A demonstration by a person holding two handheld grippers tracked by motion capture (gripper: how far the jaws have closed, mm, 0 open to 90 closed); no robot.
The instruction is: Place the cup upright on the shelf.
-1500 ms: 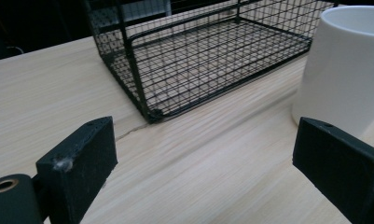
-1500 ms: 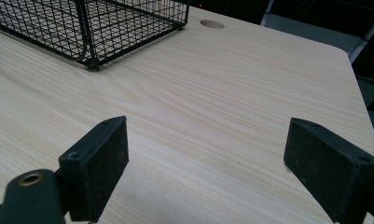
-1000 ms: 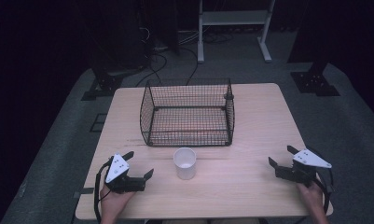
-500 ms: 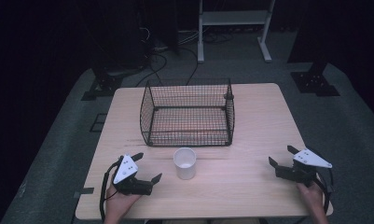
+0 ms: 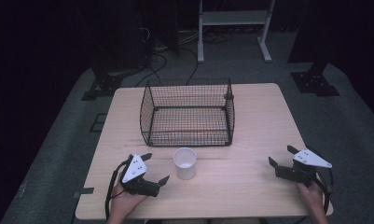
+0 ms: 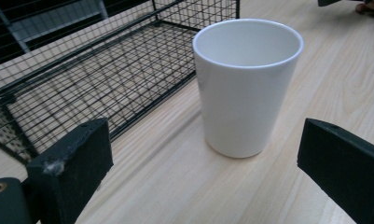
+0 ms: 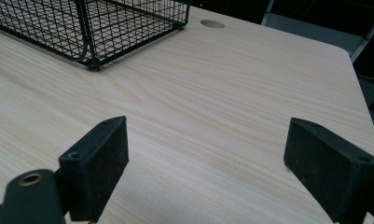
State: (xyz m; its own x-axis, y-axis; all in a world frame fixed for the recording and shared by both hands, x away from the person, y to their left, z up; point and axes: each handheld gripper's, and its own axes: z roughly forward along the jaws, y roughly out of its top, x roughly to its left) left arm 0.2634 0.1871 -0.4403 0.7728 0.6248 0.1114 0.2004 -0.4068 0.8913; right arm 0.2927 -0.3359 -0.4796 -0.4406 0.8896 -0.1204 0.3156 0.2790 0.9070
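A white cup (image 5: pixel 184 162) stands upright on the wooden table (image 5: pixel 240 186), just in front of a black wire basket (image 5: pixel 147 116). My left gripper (image 5: pixel 155 167) lies a little to the cup's left, pointing at it. Its jaws have just been opening and are open, with nothing between them. In the left gripper view the cup (image 6: pixel 246 88) stands empty a short way ahead of the left gripper (image 6: pixel 208 156), with the basket (image 6: pixel 82 79) behind it. My right gripper (image 5: pixel 280 155) rests open near the table's right front edge. In its own view the right gripper (image 7: pixel 208 154) frames bare wood.
The basket (image 7: pixel 96 23) is empty and sits mid-table. A round cable hole (image 7: pixel 212 23) marks the table's far side. Beyond the table are a white metal stand (image 5: pixel 231 18), dark equipment bases and cables on grey floor.
My left gripper has slid right, toward the cup. The right gripper, cup and basket have not moved.
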